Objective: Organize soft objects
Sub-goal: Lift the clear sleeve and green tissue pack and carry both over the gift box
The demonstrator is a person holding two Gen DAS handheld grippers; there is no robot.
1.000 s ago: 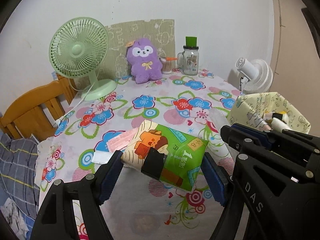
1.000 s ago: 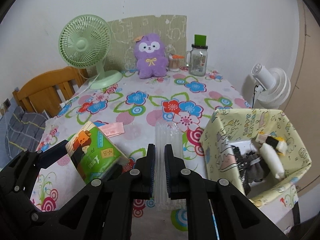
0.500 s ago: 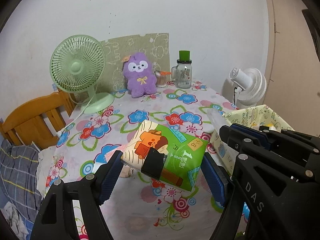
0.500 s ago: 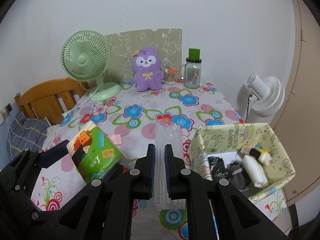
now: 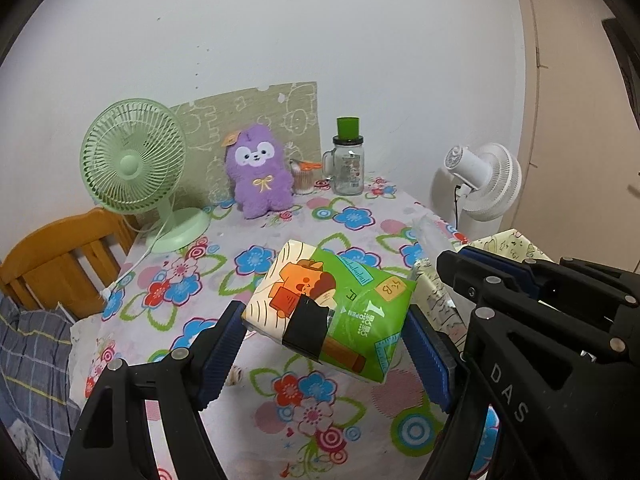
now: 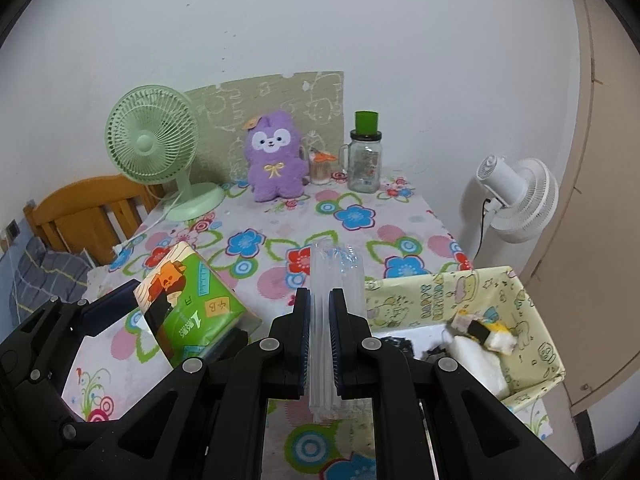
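- The yellow bin [image 6: 532, 312] sat at the floral table's [image 6: 352, 216] near right edge.
- Left gripper [image 5: 326, 344], raised left of the bin, clamped the tissue pack [image 5: 332, 308].
- Right gripper [image 6: 319, 336], nearly closed, pinched a clear plastic sleeve [image 6: 336, 268].

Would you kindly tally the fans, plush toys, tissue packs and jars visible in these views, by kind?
Fans: 2 (green desk fan, white fan)
Plush toys: 1 (purple plush)
Tissue packs: 1 (tissue pack, held by the left gripper)
Jars: 1 (glass jar)
Total: 5
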